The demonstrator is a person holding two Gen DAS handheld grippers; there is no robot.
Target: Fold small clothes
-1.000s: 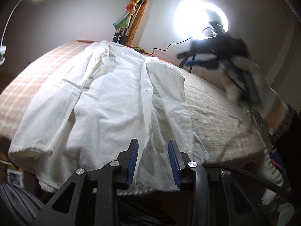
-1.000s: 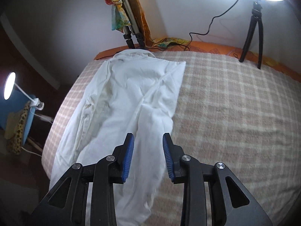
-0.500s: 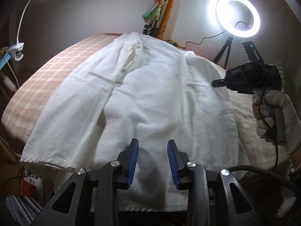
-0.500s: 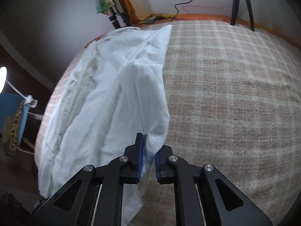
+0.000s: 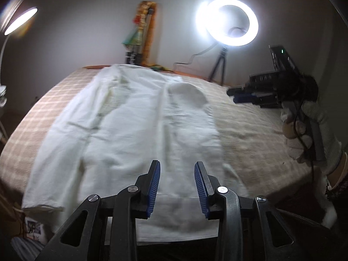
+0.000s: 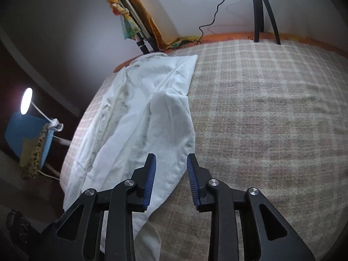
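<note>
Now | one white garment (image 5: 134, 130) | two lamps | both hand-held grippers parted, empty

The white garment (image 5: 134, 130) is thin woven cloth, matt and softly creased. Under it, the checked blanket (image 6: 271, 113) is a coarser, fuzzy weave in beige and pink, also matt. Above the garment's near hem, the left gripper (image 5: 177, 184) has matt black plastic arms, shiny metal pivot screws and ribbed blue pads; the right gripper (image 6: 170, 180) matches it. The hand (image 5: 308, 134) to the right of the garment wears a nubbly white knitted glove.
</note>
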